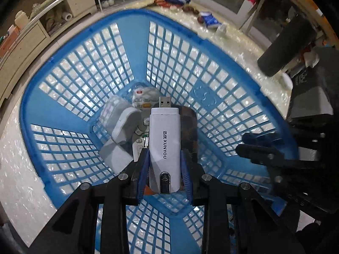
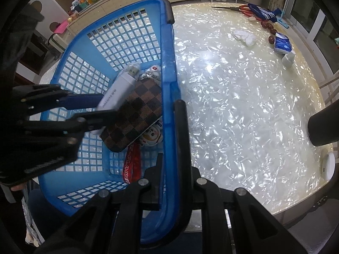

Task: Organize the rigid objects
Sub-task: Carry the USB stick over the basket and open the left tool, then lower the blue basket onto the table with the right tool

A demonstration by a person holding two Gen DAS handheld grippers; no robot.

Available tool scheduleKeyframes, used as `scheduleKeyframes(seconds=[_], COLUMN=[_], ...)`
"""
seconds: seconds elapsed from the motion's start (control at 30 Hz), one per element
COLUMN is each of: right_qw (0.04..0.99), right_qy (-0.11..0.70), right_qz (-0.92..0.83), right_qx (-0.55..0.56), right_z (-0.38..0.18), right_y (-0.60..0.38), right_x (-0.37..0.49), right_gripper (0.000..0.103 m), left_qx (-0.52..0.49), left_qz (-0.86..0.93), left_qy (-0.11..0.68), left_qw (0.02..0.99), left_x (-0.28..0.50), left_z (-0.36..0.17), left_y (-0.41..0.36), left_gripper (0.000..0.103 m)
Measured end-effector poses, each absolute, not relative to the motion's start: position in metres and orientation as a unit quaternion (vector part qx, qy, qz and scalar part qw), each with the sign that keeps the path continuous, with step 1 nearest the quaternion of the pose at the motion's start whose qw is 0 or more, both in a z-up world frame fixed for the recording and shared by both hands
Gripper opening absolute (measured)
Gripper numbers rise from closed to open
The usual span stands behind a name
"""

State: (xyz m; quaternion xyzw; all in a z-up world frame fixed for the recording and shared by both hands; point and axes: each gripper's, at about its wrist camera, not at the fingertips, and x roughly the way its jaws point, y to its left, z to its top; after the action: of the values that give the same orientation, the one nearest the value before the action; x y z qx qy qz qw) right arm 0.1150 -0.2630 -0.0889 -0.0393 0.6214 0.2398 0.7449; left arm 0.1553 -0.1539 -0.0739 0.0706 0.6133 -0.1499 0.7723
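Right gripper straddling the near wall of the blue basket, on the pearly table.

One finger sits inside the wall, the other outside over the rim. The left gripper reaches in from the left, pinching a white USB stick above a brown checkered wallet. A red strap and a remote lie beneath. Near the table's far-right edge sit scissors, a blue cloth and a tissue pack.
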Motion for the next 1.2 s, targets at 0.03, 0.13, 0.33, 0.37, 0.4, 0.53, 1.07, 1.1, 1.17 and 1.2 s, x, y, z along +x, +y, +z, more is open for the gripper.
scheduleKeyframes(seconds=[0.03,0.13,0.33,0.37,0.4,0.53,1.07,1.1,1.17,1.2], right_qw=[0.745,0.744,0.744,0.744,0.744,0.744,0.757,0.759,0.761,0.762], right_qy=[0.621,0.622,0.622,0.622,0.622,0.622,0.609,0.608,0.605,0.604], right_qz=[0.240,0.239,0.239,0.239,0.239,0.240,0.230,0.230,0.230,0.229], right_qx=[-0.041,-0.046,-0.045,-0.045,-0.045,-0.047,-0.052,-0.052,-0.052,-0.053], right_z=[-0.089,-0.091,-0.092,-0.092,-0.092,-0.092,-0.082,-0.081,-0.079,-0.078], right_y=[-0.262,-0.260,-0.259,-0.259,-0.259,-0.258,-0.264,-0.264,-0.263,-0.262], right_x=[0.115,0.116,0.116,0.115,0.115,0.115,0.115,0.116,0.116,0.116], right_gripper=[0.013,0.013,0.013,0.013,0.013,0.013,0.013,0.013,0.013,0.013], left_qx=[0.074,0.075,0.080,0.079,0.081,0.084,0.114,0.113,0.111,0.111], left_qz=[-0.148,-0.146,-0.146,-0.146,-0.145,-0.144,-0.129,-0.125,-0.116,-0.113], left_qy=[0.615,0.624,0.629,0.630,0.631,0.630,0.580,0.577,0.571,0.568], left_qw=[0.771,0.764,0.760,0.758,0.758,0.759,0.797,0.799,0.805,0.807], left_x=[0.157,0.162,0.169,0.170,0.172,0.175,0.156,0.153,0.148,0.146], left_z=[-0.077,-0.085,-0.089,-0.089,-0.090,-0.088,-0.044,-0.041,-0.035,-0.033], left_y=[-0.154,-0.156,-0.159,-0.159,-0.160,-0.162,-0.159,-0.155,-0.150,-0.149], left_gripper=[0.033,0.033,0.033,0.034,0.036,0.070,0.092,0.092,0.094,0.094])
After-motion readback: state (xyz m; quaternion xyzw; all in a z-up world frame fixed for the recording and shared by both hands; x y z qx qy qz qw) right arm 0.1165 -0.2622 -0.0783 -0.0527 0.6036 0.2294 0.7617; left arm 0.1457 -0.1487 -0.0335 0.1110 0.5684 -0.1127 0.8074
